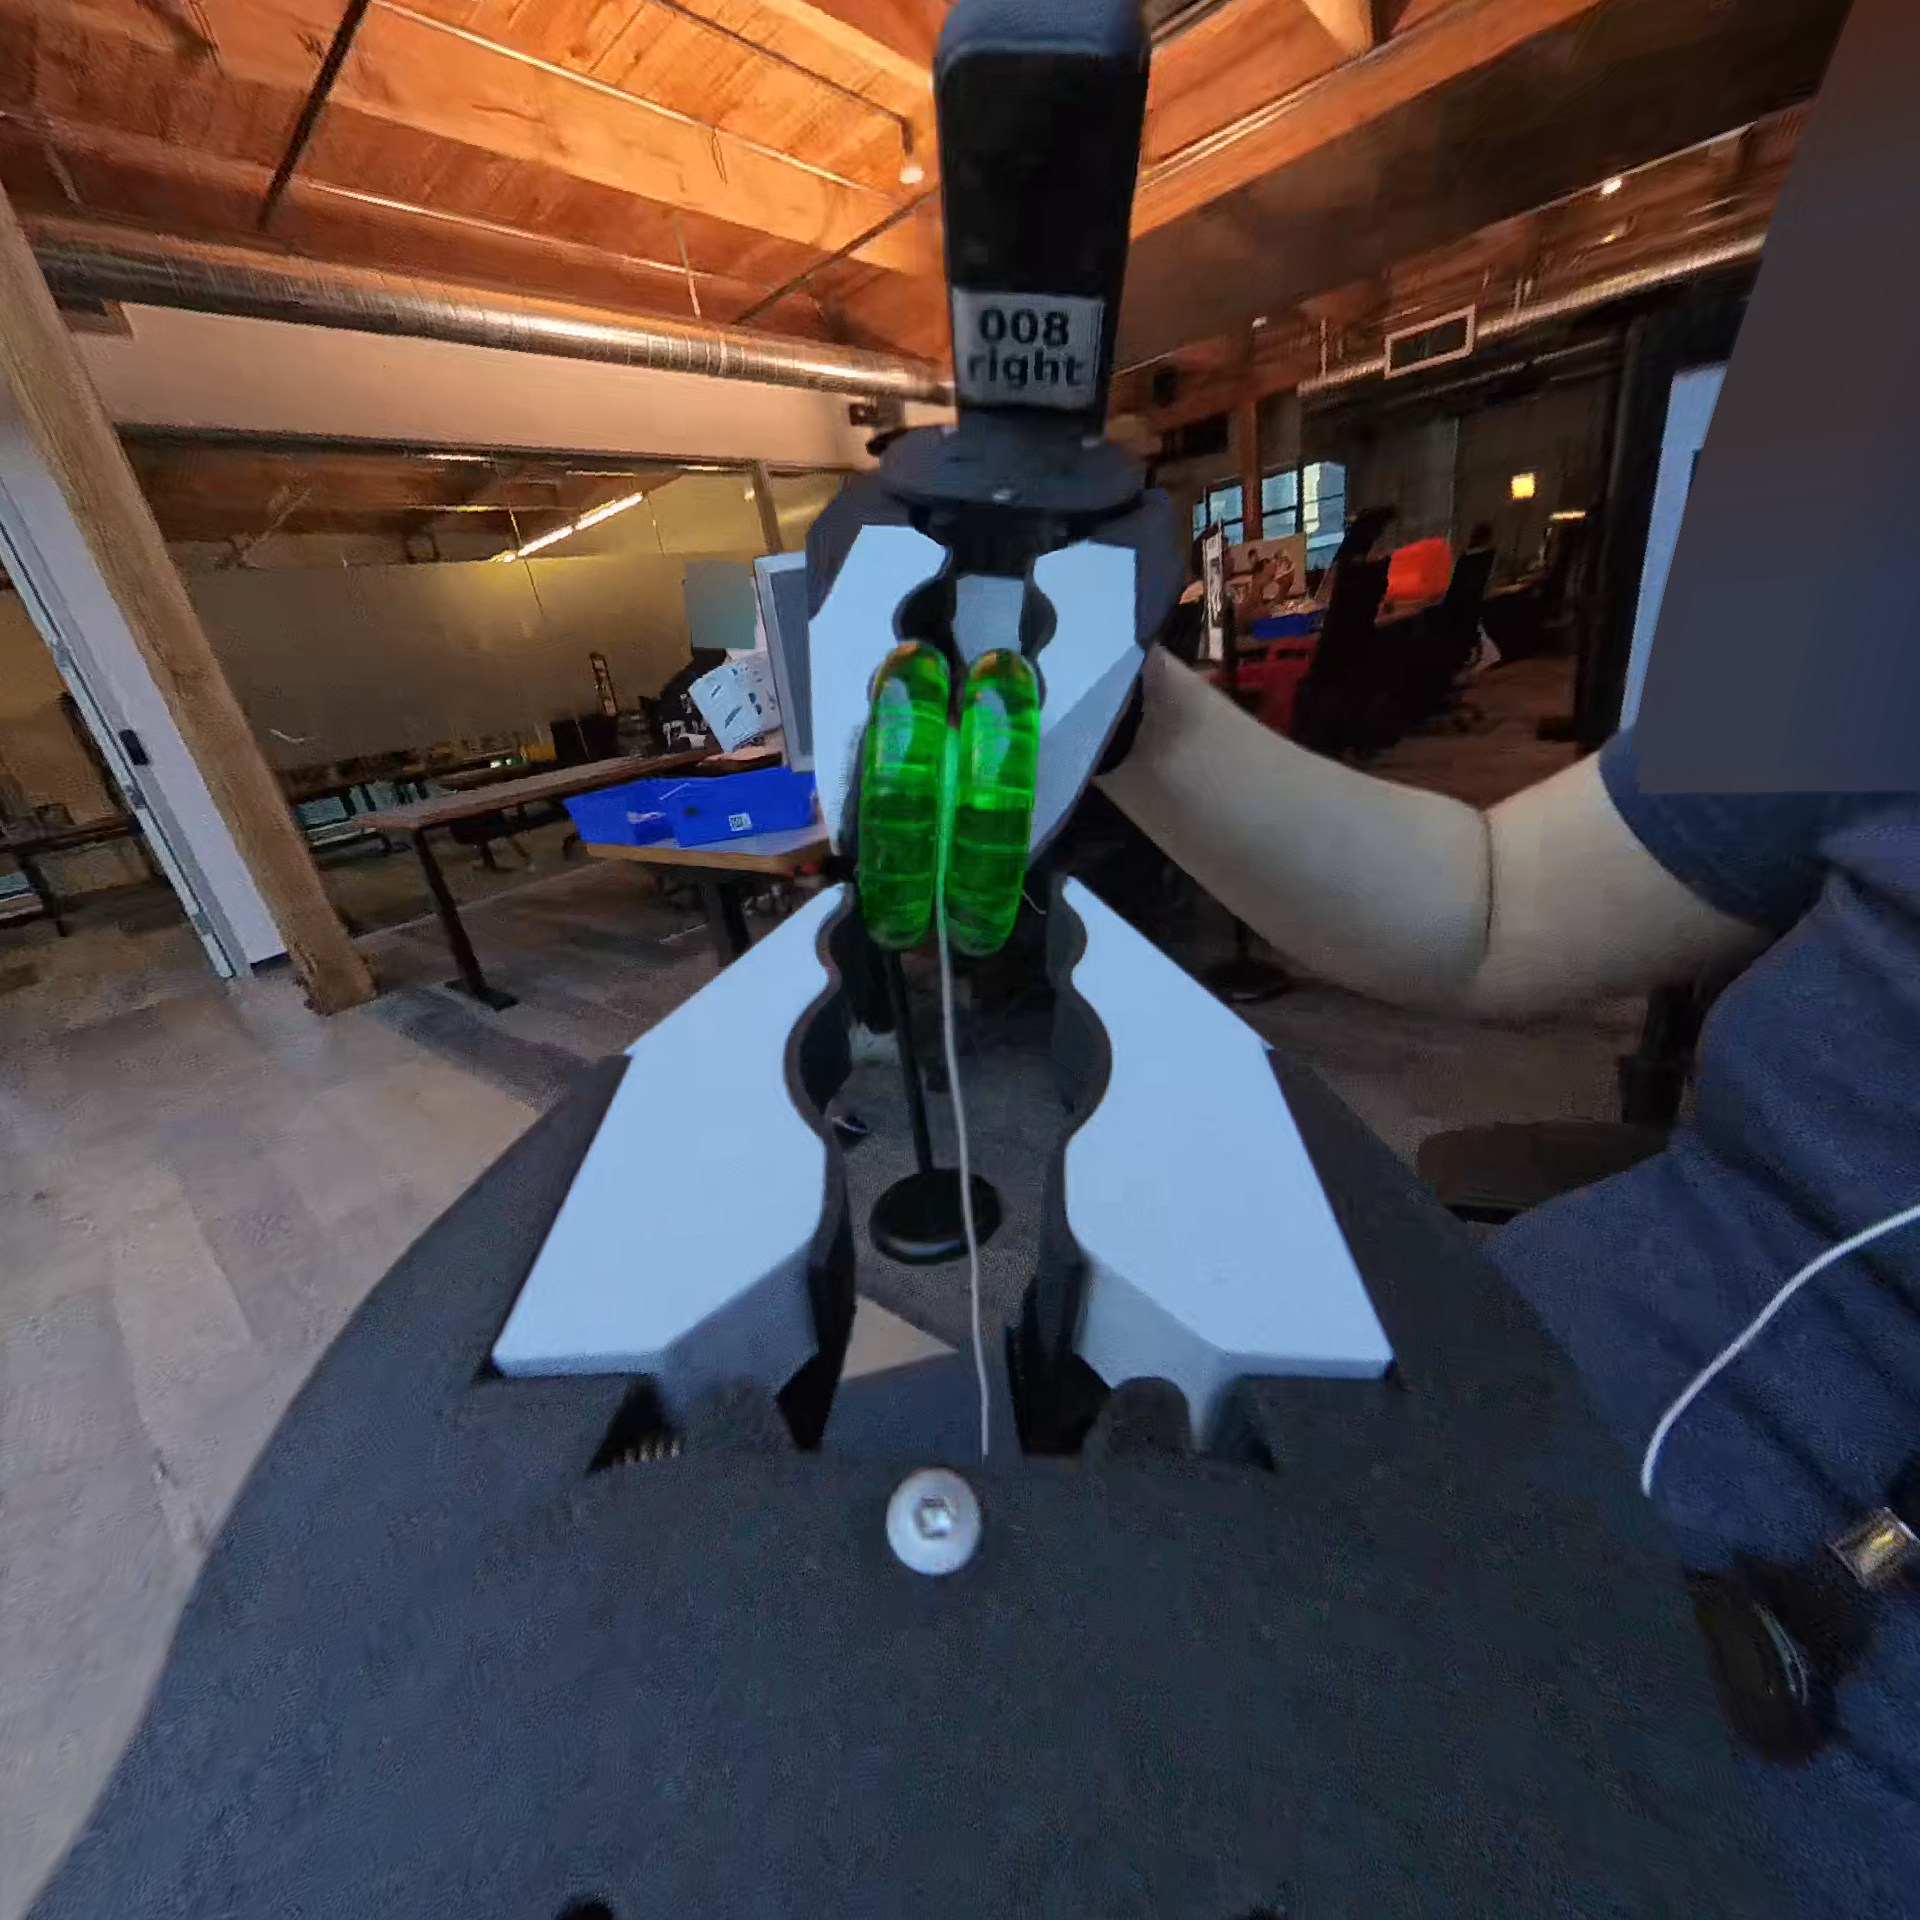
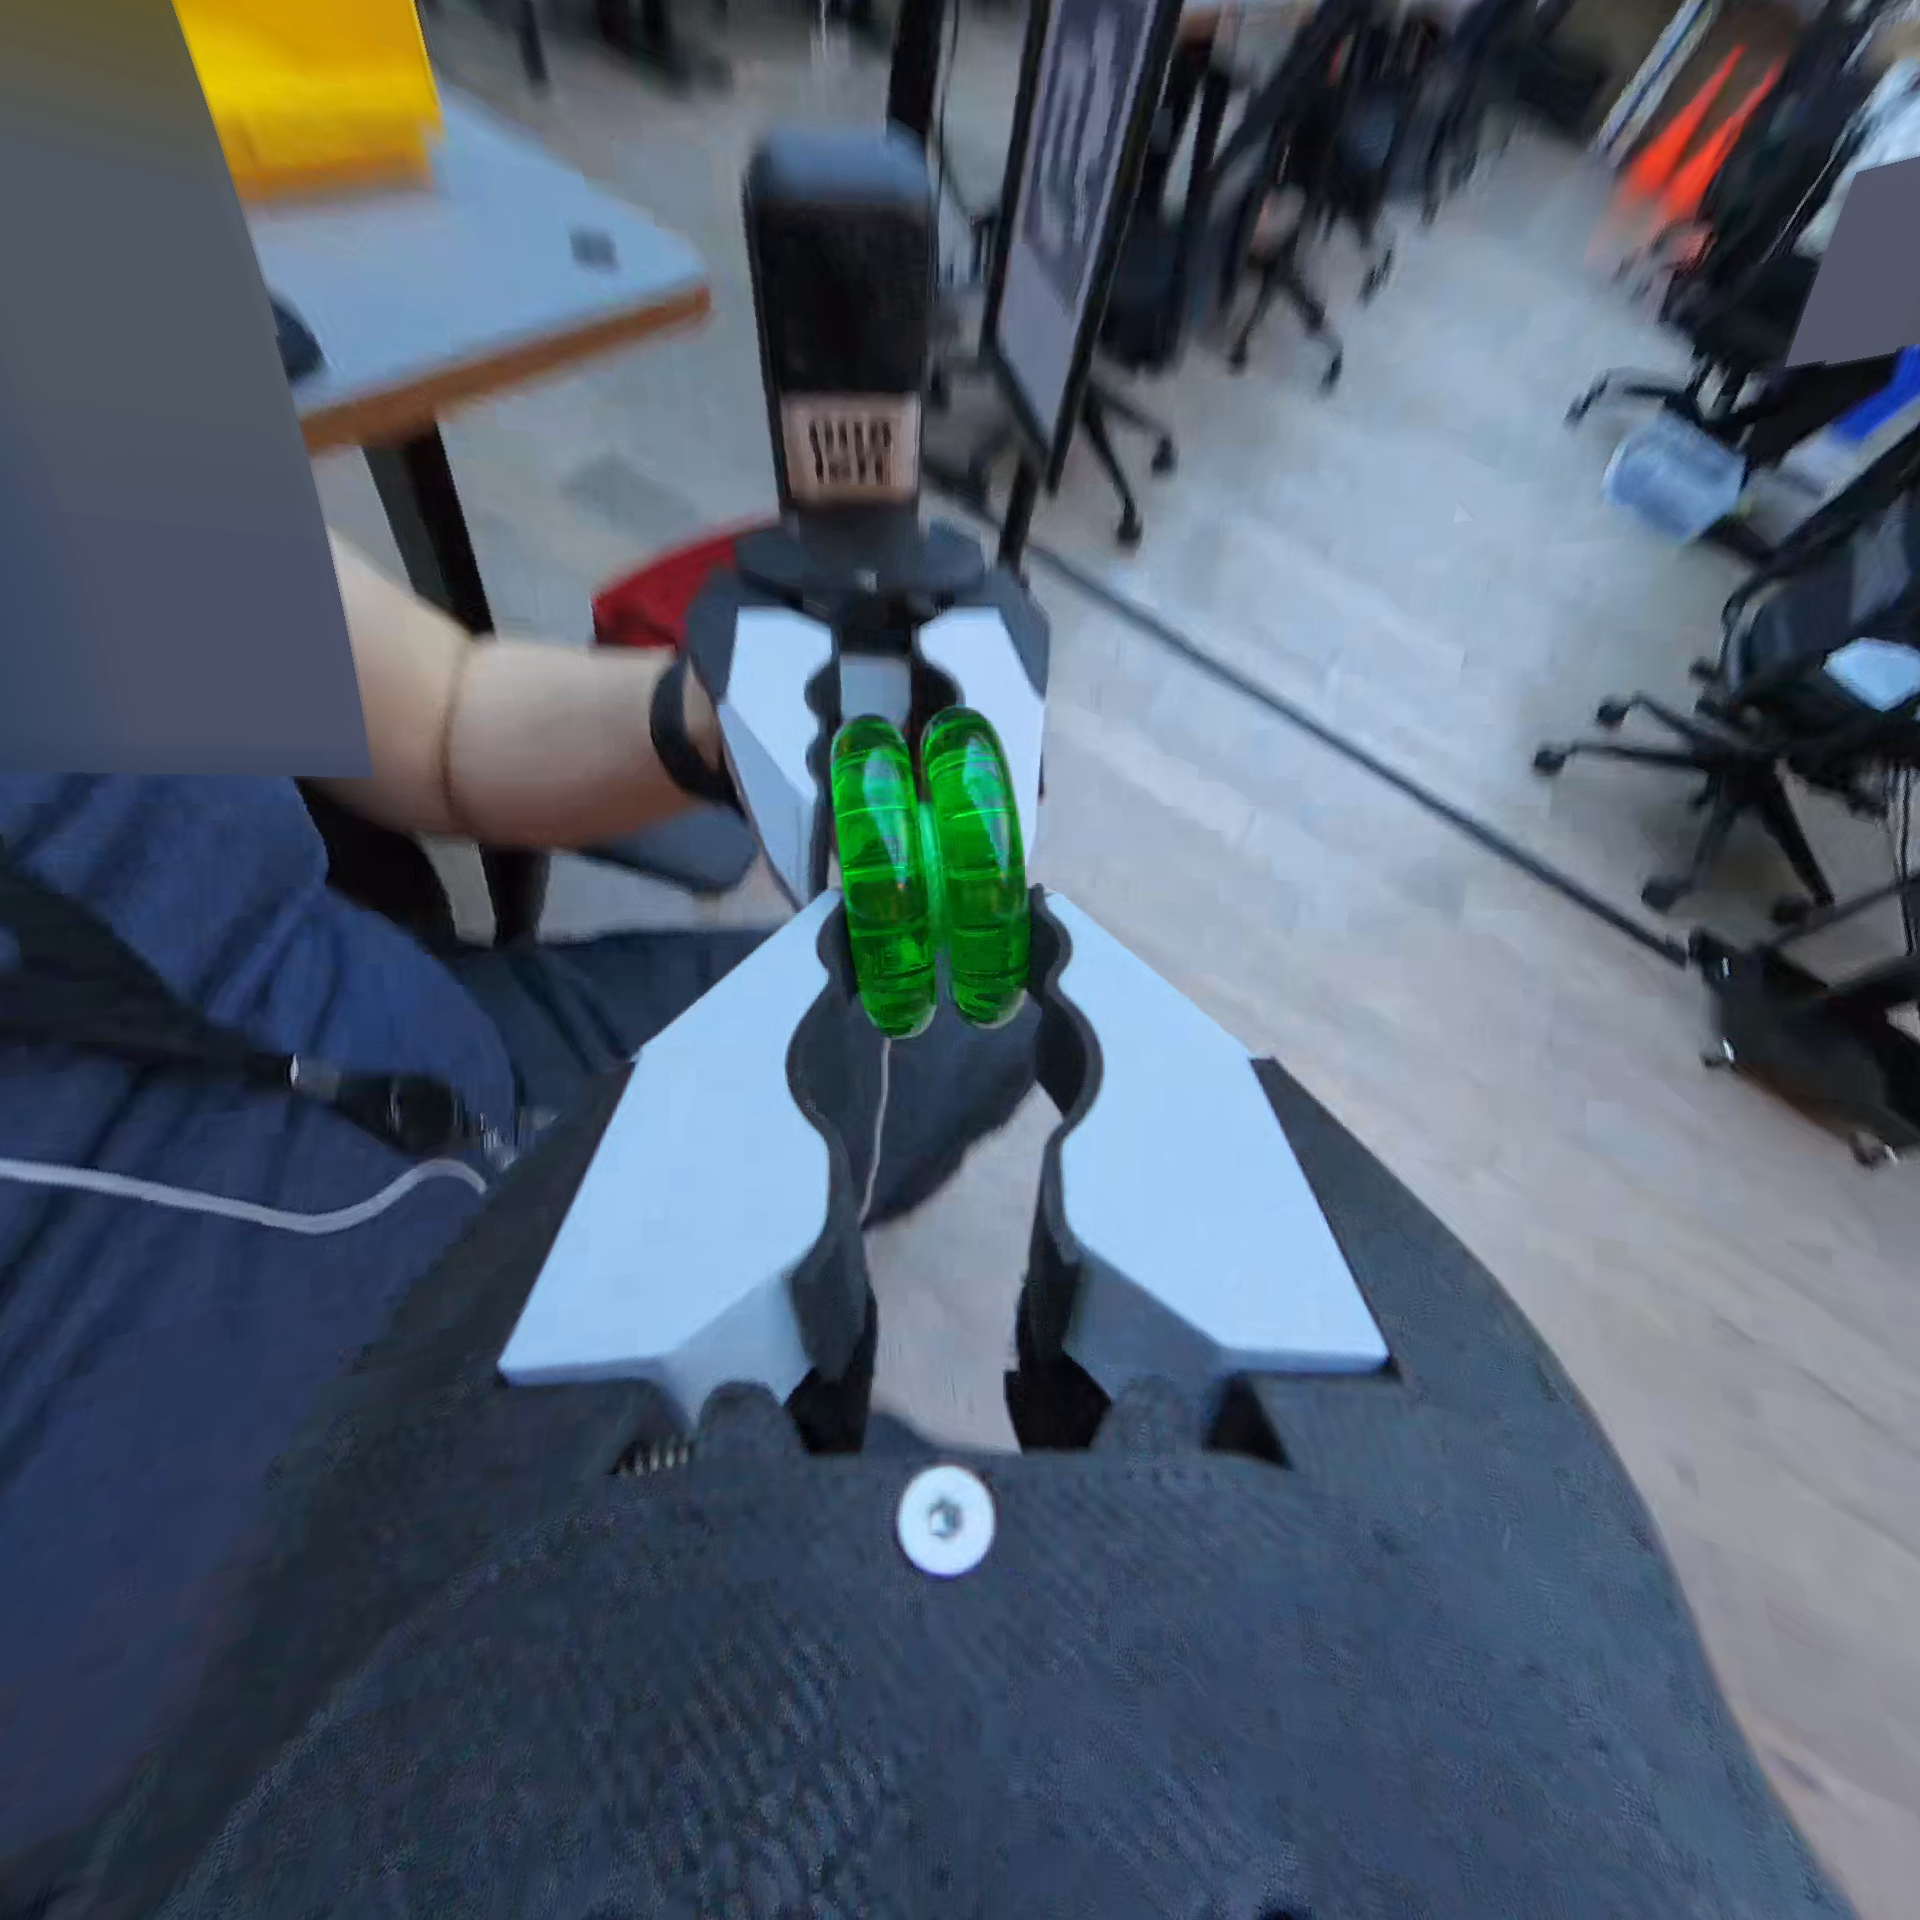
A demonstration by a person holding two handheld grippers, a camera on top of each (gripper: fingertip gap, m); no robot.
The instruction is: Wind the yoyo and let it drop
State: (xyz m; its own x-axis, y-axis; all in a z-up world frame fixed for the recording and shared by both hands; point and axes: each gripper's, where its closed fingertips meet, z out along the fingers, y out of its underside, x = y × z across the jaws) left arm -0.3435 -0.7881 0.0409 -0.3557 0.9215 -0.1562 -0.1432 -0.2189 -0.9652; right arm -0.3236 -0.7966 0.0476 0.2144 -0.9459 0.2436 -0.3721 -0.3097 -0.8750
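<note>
Between both grippers' tips sits the yoyo (image 1: 948, 798), both look clamped on it edge-on so the groove faces the string (image 1: 964, 1143) for winding, I'd guess.

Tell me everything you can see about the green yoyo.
The yoyo is translucent bright green plastic: two rounded discs joined at a narrow centre gap, seen edge-on with the gap vertical. It is held in the air between the two facing grippers. The right gripper has a fingertip against each disc face; the left gripper meets it from the opposite side. A thin white string hangs from the gap, unwound.
</note>
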